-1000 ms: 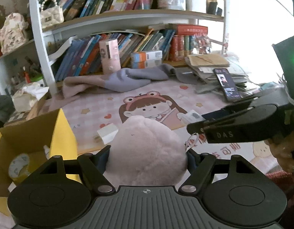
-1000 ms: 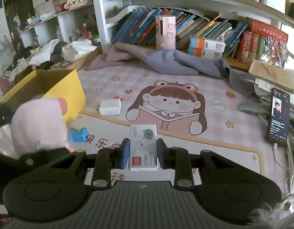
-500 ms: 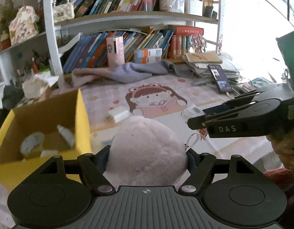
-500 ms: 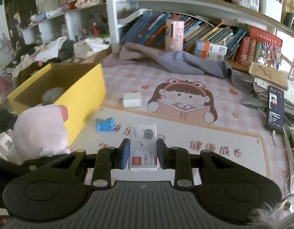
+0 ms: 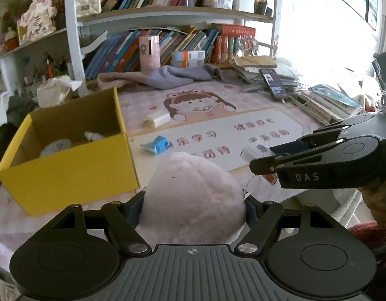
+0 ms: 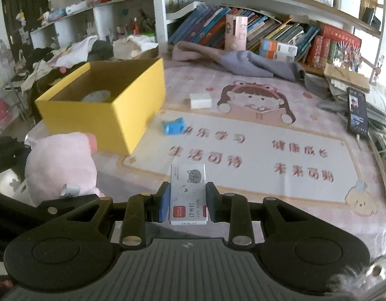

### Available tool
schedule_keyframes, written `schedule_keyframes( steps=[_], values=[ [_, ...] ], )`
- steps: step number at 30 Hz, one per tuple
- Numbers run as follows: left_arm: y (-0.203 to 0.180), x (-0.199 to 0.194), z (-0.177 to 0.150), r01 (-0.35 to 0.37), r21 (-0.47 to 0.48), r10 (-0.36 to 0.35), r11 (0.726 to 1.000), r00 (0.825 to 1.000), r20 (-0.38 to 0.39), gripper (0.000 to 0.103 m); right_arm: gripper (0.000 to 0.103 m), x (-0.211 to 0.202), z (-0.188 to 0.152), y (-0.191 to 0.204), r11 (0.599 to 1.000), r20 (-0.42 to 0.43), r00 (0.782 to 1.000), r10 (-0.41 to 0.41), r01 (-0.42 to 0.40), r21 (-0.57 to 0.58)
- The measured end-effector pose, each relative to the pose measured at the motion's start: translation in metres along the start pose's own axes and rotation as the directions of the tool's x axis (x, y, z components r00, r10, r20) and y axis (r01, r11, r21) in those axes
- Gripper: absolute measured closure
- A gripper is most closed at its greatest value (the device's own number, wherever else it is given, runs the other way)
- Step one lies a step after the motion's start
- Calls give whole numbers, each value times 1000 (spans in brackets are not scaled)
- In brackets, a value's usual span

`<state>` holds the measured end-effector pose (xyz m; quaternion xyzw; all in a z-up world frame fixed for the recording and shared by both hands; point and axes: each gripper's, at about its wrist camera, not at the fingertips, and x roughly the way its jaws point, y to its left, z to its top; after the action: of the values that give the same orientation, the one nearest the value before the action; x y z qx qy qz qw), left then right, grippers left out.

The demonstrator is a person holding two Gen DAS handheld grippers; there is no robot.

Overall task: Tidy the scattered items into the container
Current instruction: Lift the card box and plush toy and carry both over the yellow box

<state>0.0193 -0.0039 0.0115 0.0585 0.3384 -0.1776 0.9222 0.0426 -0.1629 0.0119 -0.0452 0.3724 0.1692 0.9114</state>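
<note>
- Bookshelves crowd the back edge of the bench (image 6: 243, 175), which is covered by a pink cartoon mat.
- A pink plush toy (image 5: 193, 195) is gripped in the jaws of the left gripper (image 5: 193, 203), short of the yellow box (image 5: 67, 170) at the bench's left edge.
- A small staple box (image 6: 188, 193) is clamped in the jaws of the right gripper (image 6: 186, 202); "订书钉" is printed on it.
- "DAS" is read on the right gripper's side.
- A blue item (image 6: 174, 126) and a white block (image 6: 200, 99) are left mid-bench.
- Collision is judged likely if both grippers are brought over the narrow box together; the soft plush could catch on the rim.
</note>
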Motion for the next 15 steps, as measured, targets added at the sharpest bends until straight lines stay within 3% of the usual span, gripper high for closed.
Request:
schedule_keyframes(
  steps=[15],
  values=[
    [17,-24,-27,-6,-61,5,998,1000,-15,26,75,-8,-11,42,997,-48,999,21,-24,-72]
  ],
)
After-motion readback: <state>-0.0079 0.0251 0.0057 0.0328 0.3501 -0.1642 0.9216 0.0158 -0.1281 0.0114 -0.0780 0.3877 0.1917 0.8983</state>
